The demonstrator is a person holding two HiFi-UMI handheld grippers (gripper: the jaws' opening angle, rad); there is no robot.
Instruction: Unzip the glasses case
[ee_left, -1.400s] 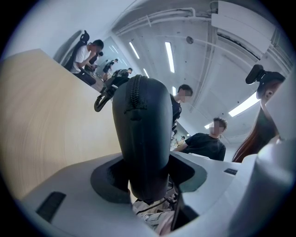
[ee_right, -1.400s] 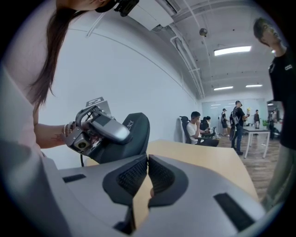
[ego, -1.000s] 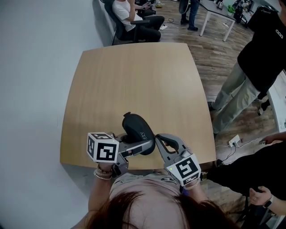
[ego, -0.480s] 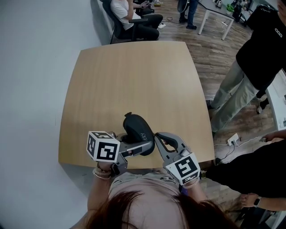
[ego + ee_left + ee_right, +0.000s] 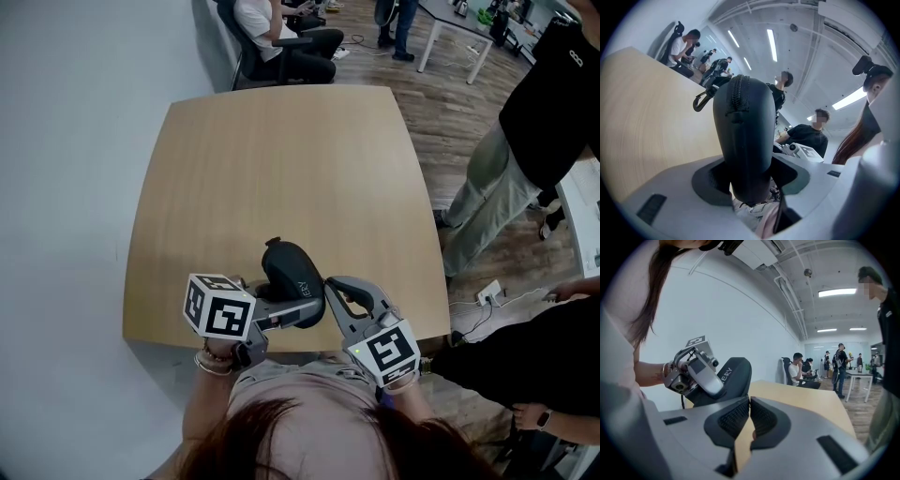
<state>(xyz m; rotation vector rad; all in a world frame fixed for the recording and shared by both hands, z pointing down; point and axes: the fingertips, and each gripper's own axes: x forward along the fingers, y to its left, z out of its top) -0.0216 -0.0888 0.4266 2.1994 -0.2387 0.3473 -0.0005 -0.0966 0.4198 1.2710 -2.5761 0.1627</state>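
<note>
- The left gripper (image 5: 292, 314) is clamped on the black glasses case (image 5: 292, 277). In the left gripper view its jaws stand fairly wide, one pad pressed on each broad side of the case's near end (image 5: 745, 140).
- The case is lifted off the table (image 5: 281, 159), tilted up over the table's near edge.
- Its zip (image 5: 739, 91) runs along the narrow edge facing the left gripper's camera. A small dark clip (image 5: 701, 101) hangs at the far end, out over the table.
- The right gripper (image 5: 330, 289) is clenched and empty: its ribbed pads (image 5: 736, 418) meet at the tips with nothing between them.
- It sits at the table's near edge, just right of the case, touching nothing that can be made out.
</note>
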